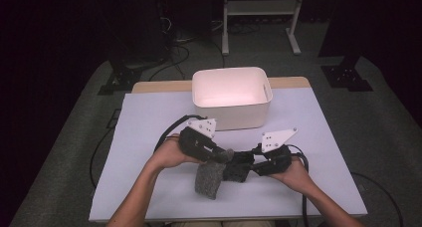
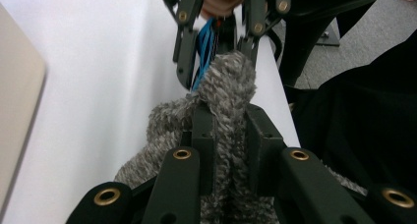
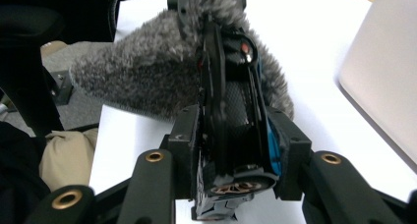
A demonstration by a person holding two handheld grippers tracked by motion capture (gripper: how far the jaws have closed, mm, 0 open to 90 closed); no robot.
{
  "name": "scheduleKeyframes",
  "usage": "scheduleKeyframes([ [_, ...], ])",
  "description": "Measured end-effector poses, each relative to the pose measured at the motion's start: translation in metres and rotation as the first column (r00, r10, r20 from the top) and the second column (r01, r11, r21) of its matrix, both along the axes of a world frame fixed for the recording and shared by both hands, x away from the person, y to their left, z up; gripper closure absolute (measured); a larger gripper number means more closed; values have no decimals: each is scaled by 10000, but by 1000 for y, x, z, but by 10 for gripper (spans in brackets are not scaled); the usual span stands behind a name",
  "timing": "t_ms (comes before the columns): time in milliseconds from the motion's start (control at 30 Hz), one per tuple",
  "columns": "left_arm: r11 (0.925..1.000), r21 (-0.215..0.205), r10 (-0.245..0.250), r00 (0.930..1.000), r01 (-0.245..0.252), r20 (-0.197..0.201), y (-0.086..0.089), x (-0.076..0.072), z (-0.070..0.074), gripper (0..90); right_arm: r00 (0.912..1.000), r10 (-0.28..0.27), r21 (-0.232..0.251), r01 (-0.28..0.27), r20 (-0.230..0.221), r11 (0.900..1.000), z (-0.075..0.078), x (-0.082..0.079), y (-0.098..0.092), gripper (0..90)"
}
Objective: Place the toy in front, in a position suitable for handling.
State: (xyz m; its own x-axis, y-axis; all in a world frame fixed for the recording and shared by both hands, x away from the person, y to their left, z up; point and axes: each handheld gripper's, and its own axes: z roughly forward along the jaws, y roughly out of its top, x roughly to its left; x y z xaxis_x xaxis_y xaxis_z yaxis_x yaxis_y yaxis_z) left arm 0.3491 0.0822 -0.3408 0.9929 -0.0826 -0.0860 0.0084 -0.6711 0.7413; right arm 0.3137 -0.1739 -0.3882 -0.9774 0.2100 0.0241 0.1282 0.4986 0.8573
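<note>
Left tongs (image 2: 231,135) clenched on a grey fuzzy windscreen cover (image 2: 223,91) (the pads pinch a fold of the fur between them, seen clearly in the left gripper view). Right tongs (image 3: 236,150) grasping a black handheld device (image 3: 231,106) across its body, jaws part way apart with the device wedged between the pads; blue trim and a red dot show on its side.

In the high view the two meet over the near middle of the tabletop (image 1: 149,112): left tongs (image 1: 225,156) come in from the left, right tongs (image 1: 249,163) from the right, tips close together. The fuzzy cover (image 1: 209,179) hangs down from the left tongs, lower end on or just above the white surface (can't tell which). The black device (image 1: 238,168) sits just right of the cover, touching it; its far end is pushed into the fur, per the right gripper view.

Both hands hold the grippers near the front edge, left hand (image 1: 166,155) and right hand (image 1: 293,172), forearms entering from the bottom. Cables trail off each gripper.

Farther out: a white plastic bin (image 1: 231,115) stands at the far middle of the tabletop, well apart from the tongs. Beyond it, grey floor (image 1: 388,127) and a white rack frame (image 1: 261,8) against a dark background.
</note>
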Motion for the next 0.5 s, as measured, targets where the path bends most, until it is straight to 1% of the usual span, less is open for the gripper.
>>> scheduleKeyframes([
  [33,9999,102,-55,10000,55,7,-2,0,-3,771,10000,-41,-31,41,20,10000,1,0,-1,595],
  [67,9999,163,-3,10000,3,7,-4,-1,-7,771,10000,-34,-132,33,-12,9999,1,0,-2,594],
  [133,9981,610,-128,9998,118,152,-10,-2,-14,771,9999,-69,-376,73,91,9993,3,-1,-5,586],
  [167,9977,662,-167,9997,154,187,-12,-3,-19,771,9999,-119,-486,122,47,9987,4,-1,-7,585],
  [267,9994,263,-206,9998,207,-21,-15,-3,-26,771,10000,-68,-694,66,-19,9976,3,-1,-12,589],
  [300,9997,164,-189,9997,192,-173,-15,-2,-32,771,9999,-113,-726,106,-100,9973,1,-1,-14,595],
  [333,9997,164,-189,9997,192,-173,-15,-2,-32,771,9999,-113,-726,106,-100,9973,1,-1,-14,595],
  [367,9998,86,-188,9996,190,-199,-15,-2,-33,771,9996,-67,-710,47,-289,9975,0,0,-17,613],
  [400,9998,-7,-188,9995,188,-248,-15,-2,-34,772,9995,-72,-732,50,-302,9973,0,-1,-18,614],
  [500,9997,-208,-91,9996,85,-268,-11,-2,-35,775,9996,-63,-571,48,-266,9984,0,-1,-18,618],
])
